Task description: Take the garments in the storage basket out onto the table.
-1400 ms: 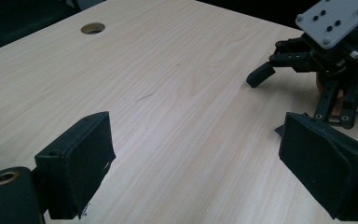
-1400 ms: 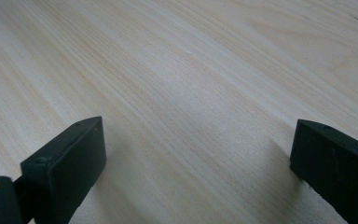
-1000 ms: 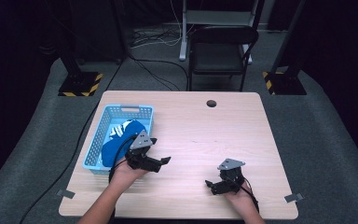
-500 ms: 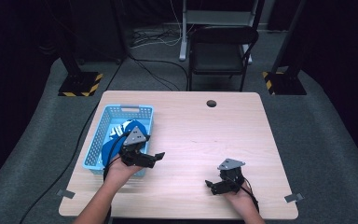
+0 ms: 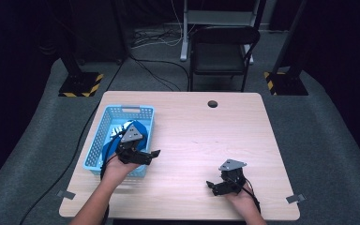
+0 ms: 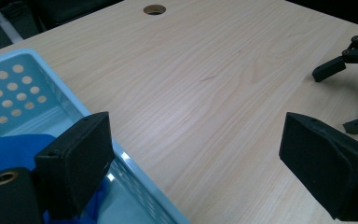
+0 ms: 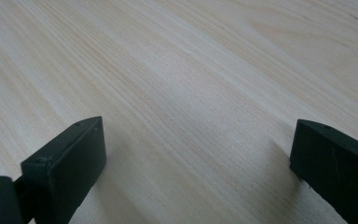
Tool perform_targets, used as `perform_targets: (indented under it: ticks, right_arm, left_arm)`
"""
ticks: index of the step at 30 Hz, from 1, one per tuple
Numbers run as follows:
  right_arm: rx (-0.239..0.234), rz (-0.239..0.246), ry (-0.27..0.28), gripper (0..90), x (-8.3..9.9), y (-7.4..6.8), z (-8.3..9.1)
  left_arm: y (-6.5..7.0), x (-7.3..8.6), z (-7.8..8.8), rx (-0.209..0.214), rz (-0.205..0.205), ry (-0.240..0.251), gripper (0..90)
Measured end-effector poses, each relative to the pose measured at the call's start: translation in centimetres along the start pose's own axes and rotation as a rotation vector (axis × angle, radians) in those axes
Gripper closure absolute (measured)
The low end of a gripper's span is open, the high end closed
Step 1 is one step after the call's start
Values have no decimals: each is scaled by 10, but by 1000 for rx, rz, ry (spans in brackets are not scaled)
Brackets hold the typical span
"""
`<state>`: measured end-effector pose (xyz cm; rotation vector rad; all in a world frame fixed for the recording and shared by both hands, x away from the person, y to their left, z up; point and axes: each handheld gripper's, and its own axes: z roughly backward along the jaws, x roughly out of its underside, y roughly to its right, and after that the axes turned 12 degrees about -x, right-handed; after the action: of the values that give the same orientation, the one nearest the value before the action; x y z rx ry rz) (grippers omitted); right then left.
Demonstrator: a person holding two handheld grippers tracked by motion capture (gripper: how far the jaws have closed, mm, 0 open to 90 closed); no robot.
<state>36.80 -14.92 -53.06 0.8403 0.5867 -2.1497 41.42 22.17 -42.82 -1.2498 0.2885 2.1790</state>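
Two tongs are held open and empty; the left tongs are poised at the basket's inner rim, nearer the blue cloth than the right tongs.

Lab studio — dark drapes, hazard-striped stand bases.

Right gripper seen from its own camera, two black jaws spread wide apart, nothing held between them, pale wooden table with fine grain lines spread beneath, soft shadows cast beside each jaw
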Motion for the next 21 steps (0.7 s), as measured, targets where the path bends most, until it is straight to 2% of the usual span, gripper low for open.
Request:
perform_targets:
  ticks: [21]
  right_arm:
    - [0, 0, 0, 28, 0, 0, 0]
  left_arm:
    - [-25, 8, -4, -63, 34, -31, 107]
